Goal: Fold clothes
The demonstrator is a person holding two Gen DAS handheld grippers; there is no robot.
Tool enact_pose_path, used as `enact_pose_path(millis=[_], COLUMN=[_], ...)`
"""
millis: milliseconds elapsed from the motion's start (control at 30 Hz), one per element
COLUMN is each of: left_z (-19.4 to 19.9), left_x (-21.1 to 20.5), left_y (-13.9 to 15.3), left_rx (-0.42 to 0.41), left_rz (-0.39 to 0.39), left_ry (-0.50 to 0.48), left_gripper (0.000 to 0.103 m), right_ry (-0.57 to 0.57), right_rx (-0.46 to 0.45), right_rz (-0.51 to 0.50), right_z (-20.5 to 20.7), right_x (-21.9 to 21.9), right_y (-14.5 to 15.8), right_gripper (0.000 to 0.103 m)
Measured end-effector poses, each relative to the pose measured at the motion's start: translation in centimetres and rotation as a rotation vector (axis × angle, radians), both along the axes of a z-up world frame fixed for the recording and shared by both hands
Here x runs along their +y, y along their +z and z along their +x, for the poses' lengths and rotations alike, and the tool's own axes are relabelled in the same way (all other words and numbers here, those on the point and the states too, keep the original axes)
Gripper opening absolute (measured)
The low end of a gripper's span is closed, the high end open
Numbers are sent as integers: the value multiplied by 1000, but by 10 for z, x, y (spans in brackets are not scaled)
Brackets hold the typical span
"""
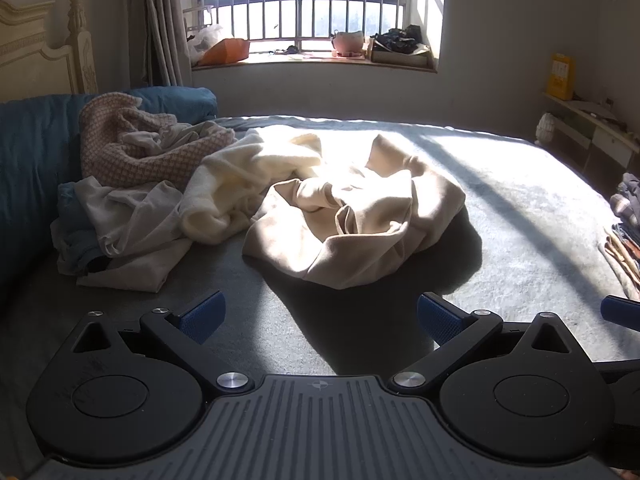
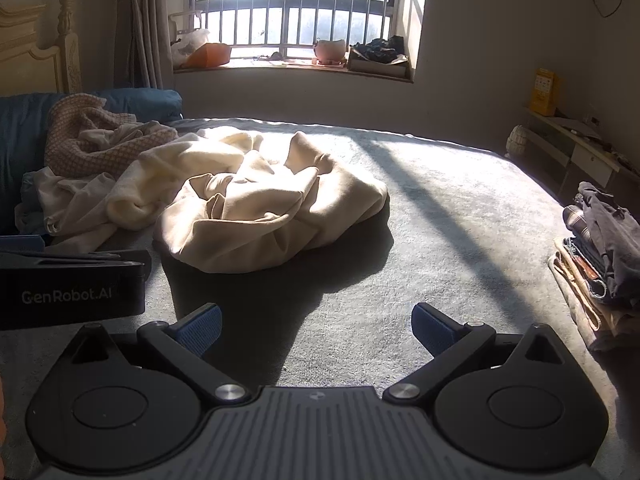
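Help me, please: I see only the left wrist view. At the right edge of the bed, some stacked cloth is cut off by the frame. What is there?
Observer: The right wrist view shows a whole stack of folded clothes on the grey bed cover, with a dark garment on top.
Operator: Is the right gripper open?
Observer: Yes. The right gripper has its blue-padded fingers wide apart and holds nothing.
Operator: Where is the crumpled beige garment from it?
Observer: The crumpled beige garment lies ahead of it, slightly left, with bare cover between them.
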State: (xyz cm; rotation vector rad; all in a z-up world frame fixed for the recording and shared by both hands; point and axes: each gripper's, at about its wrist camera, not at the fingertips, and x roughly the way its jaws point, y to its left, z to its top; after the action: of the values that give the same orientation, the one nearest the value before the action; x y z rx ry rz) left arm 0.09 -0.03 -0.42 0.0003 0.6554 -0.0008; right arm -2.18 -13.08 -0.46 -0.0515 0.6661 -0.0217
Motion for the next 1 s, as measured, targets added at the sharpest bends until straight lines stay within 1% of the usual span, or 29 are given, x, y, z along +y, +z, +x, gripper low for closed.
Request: enact_pose_path(millis=[200,333,400,567,1000], left_z=[-1,1,0,-2,-1], left_x=[1,-1,-1,1,0], left_y=[-3,-2,-2,-1,-2], left_rx=[1,12,7,-5,18], left_rz=[2,11,14,13,3], left_ry=[-5,-7,-8,-2,0], left_gripper=[103,103,103,103,103], right_ry=[5,4,4,-11,-20], right_rx=[14,15,16,15,29], right_rz=[6,2,2,0,4], right_z=[2,4,4,3,2], right_x=[8,-1,-5,1,3], right_y=[1,-3,-3,-5,-6], right_gripper=[103,103,103,103,103])
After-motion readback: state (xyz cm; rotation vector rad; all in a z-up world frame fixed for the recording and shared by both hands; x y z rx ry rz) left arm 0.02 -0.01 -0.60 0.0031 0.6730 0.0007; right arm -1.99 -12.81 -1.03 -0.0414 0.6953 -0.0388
